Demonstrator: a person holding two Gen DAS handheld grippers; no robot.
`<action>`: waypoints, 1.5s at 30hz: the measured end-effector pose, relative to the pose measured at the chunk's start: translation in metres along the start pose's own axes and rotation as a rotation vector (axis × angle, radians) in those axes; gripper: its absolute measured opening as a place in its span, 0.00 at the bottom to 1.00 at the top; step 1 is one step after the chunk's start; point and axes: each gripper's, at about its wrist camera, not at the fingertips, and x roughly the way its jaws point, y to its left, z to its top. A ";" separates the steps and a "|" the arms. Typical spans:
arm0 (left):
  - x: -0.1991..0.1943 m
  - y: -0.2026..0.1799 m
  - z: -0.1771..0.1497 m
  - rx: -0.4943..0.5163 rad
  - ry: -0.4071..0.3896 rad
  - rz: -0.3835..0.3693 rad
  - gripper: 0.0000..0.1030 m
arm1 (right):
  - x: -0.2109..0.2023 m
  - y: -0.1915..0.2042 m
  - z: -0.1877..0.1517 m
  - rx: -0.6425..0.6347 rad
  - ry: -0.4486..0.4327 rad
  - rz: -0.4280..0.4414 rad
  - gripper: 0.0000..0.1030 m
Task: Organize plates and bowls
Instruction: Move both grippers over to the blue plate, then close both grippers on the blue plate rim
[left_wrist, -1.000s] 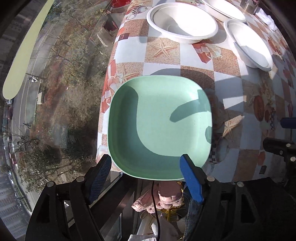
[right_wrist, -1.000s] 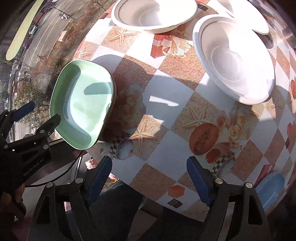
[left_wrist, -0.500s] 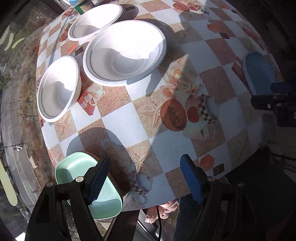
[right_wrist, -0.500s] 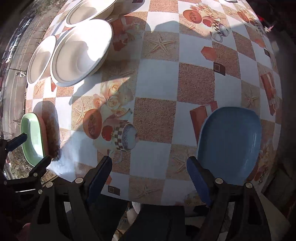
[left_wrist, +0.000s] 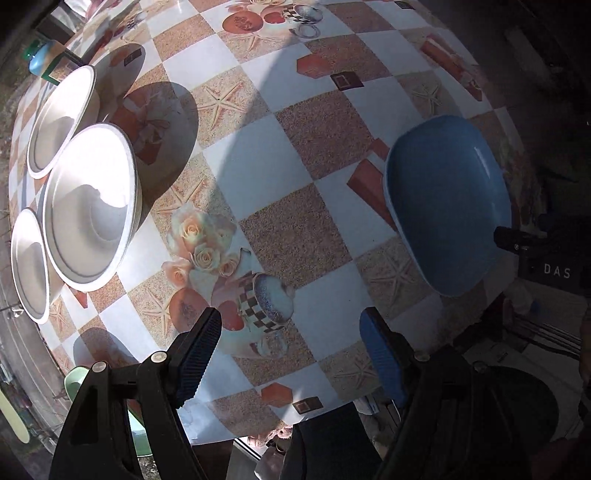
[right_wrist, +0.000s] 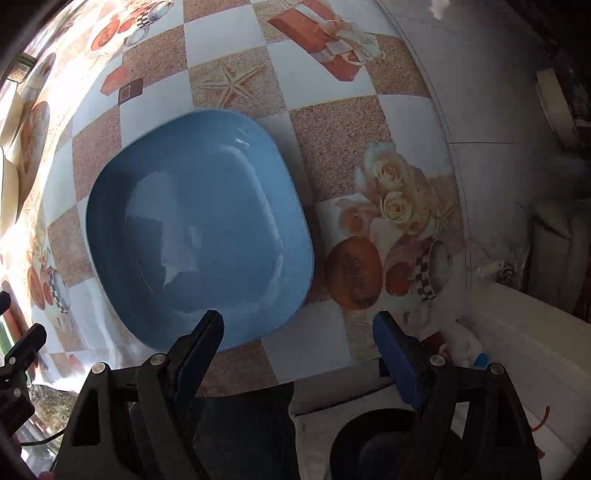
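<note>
Directly below the right claw (right_wrist: 297, 330), spread and empty: blue plate (right_wrist: 199, 229) flat on desk (right_wrist: 332, 155), near edge just ahead of the left pad; rounded square, no clear long axis. Left claw (left_wrist: 290, 332), likewise spread and empty, farther off. Formerly over green plate (left_wrist: 74, 382); now at plate's opposite end of desk.

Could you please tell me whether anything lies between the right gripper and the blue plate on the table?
Nothing visible does. The right gripper is open and empty above the near edge of the blue plate, with only bare patterned tablecloth around it. The white bowls sit well off on the far side.
</note>
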 end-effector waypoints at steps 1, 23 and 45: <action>0.000 -0.008 0.005 -0.012 -0.001 0.003 0.78 | 0.000 -0.006 0.005 -0.002 -0.001 -0.003 0.82; 0.013 -0.007 0.044 -0.176 -0.011 0.081 0.78 | 0.027 0.066 0.023 -0.201 -0.057 0.096 0.83; 0.029 -0.030 0.094 -0.152 0.019 0.040 0.06 | 0.017 0.048 0.032 -0.141 -0.045 0.184 0.19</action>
